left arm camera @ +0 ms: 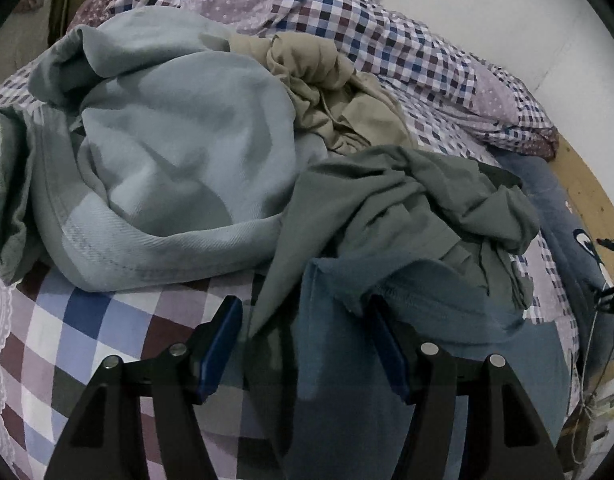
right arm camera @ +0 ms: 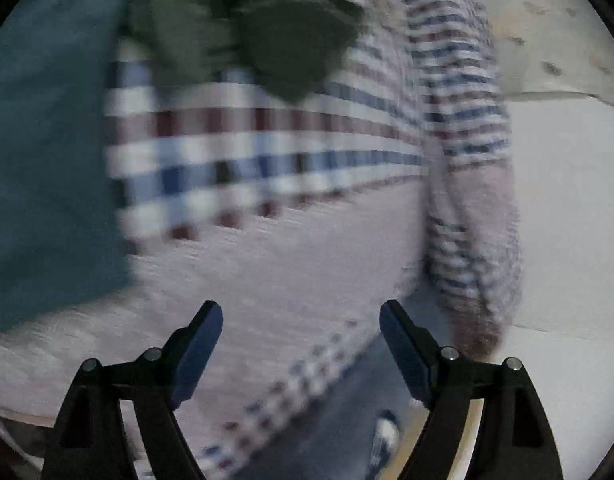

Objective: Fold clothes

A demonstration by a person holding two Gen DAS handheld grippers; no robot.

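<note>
Clothes — a pale blue garment (left arm camera: 179,152), a beige one (left arm camera: 327,92), a grey-green one (left arm camera: 407,208) and a teal one (left arm camera: 407,344) — lie heaped on the checked bedsheet (left arm camera: 91,328) ahead of my left gripper (left arm camera: 307,344), its jaws spread over the teal cloth, while my right gripper (right arm camera: 301,348) hangs spread and empty above the blurred bed edge.

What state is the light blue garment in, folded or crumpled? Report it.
Crumpled, not folded: the light blue garment lies bunched in loose, uneven creases on the checked bedsheet.

Four loose garments: light-blue (left arm camera: 179,152), beige (left arm camera: 327,92), grey-green (left arm camera: 407,208), blue (left arm camera: 407,340); possibly more.
</note>
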